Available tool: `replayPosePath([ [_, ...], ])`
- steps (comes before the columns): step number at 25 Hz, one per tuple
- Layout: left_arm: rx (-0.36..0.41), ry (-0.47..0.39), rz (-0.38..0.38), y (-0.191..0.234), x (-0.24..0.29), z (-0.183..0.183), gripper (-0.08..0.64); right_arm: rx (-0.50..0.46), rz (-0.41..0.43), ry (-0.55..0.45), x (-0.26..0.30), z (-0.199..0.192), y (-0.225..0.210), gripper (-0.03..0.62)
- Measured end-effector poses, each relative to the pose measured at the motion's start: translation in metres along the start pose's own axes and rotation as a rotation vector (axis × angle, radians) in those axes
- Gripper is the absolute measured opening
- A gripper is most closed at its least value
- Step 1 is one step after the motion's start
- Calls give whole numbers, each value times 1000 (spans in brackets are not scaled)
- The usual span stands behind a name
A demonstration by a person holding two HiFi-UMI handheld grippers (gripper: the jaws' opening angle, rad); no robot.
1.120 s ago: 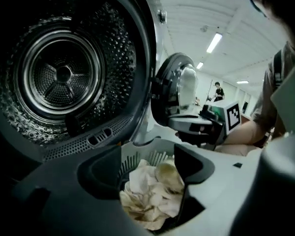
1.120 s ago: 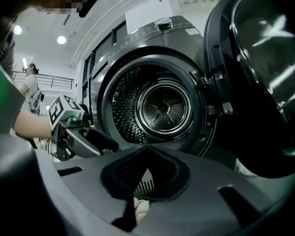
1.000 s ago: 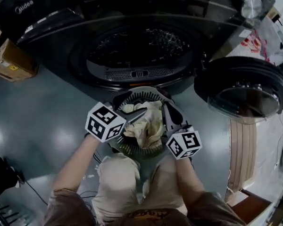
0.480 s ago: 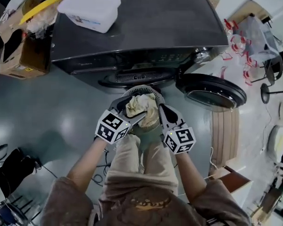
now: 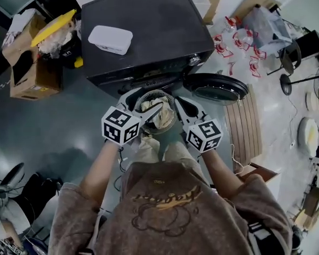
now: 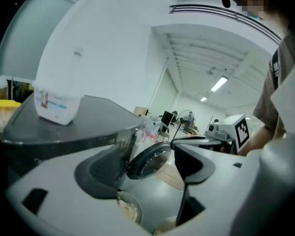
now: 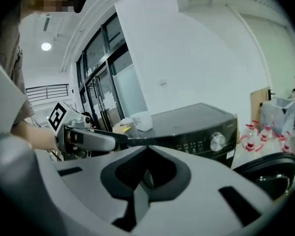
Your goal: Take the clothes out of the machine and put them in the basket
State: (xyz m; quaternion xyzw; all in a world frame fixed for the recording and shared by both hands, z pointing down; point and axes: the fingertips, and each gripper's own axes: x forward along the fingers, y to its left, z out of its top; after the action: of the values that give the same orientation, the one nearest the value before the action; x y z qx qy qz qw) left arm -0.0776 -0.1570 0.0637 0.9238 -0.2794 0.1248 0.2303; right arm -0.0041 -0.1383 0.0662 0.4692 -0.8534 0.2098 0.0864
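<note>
Clothes [image 5: 155,113] lie heaped in the round basket [image 5: 169,98] on the floor before the washing machine [image 5: 149,31], its door [image 5: 215,88] swung wide. The left gripper [image 5: 143,106] hangs above them with jaws parted and empty. The right gripper [image 5: 182,109] appears pinched closed on nothing (its own view is the clearer guide). The transfer looks finished; the next move is likely a check of the drum, unseen from overhead. Only the right gripper view shows the control dial [image 7: 217,141], but no basket.
</note>
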Motion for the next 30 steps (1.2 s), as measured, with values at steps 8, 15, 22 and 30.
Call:
replayPosePath([
  [8, 86, -149, -6, -11, -42, 88, 345, -79, -2, -94, -22, 85, 18, -5],
  [15, 119, -255, 76, -13, -55, 115, 278, -94, 9, -141, -35, 116, 8, -5],
  [22, 88, -304, 147, -10, -46, 111, 53, -150, 68, -154, -38, 128, -20, -5],
  [30, 73, -335, 188, -9, -35, 96, 6, -163, 107, -137, -28, 103, -33, -5],
])
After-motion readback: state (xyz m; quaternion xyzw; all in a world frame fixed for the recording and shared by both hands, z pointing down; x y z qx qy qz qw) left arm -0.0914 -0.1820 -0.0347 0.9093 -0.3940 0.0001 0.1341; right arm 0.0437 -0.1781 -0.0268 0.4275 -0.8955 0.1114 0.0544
